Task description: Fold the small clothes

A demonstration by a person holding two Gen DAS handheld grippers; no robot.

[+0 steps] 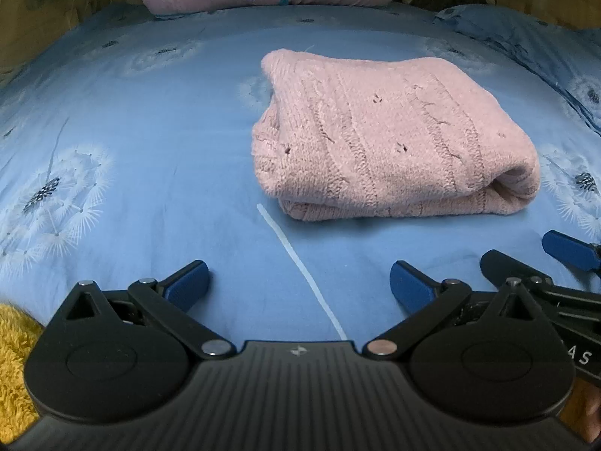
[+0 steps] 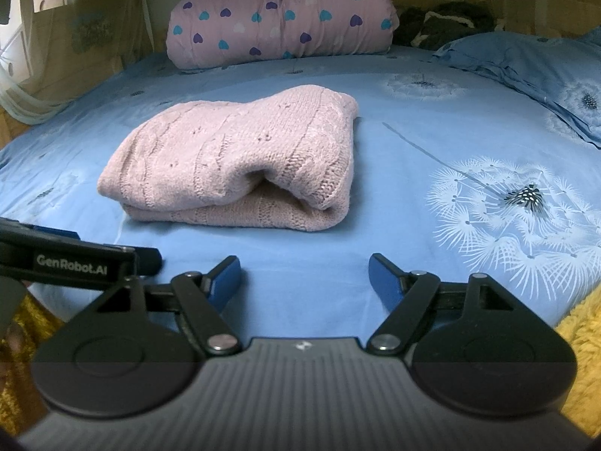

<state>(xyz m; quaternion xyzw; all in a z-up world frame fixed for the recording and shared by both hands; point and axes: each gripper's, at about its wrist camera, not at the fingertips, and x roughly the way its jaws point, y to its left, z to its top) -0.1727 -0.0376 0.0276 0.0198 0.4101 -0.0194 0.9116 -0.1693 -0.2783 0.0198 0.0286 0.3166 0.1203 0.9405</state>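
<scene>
Lying ahead of both spread, empty grippers, left gripper (image 1: 298, 285) and right gripper (image 2: 304, 276), your folded pink sweater (image 1: 390, 139) runs left-right, neither clearly nearer.

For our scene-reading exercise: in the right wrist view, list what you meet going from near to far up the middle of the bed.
Right gripper with open fingers → bare blue sheet → folded pink knit sweater → rolled pink heart-print quilt.

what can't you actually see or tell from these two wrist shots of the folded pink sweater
- Pink sweater: its underside and inner layers, hidden by its own folds in both views.
- Dark bundle behind the heart-print quilt: too dim and blurred to identify.
- Yellow fleece: cut off by the frame edge and the right gripper body.
- Left gripper: the hand holding it is out of frame.
</scene>
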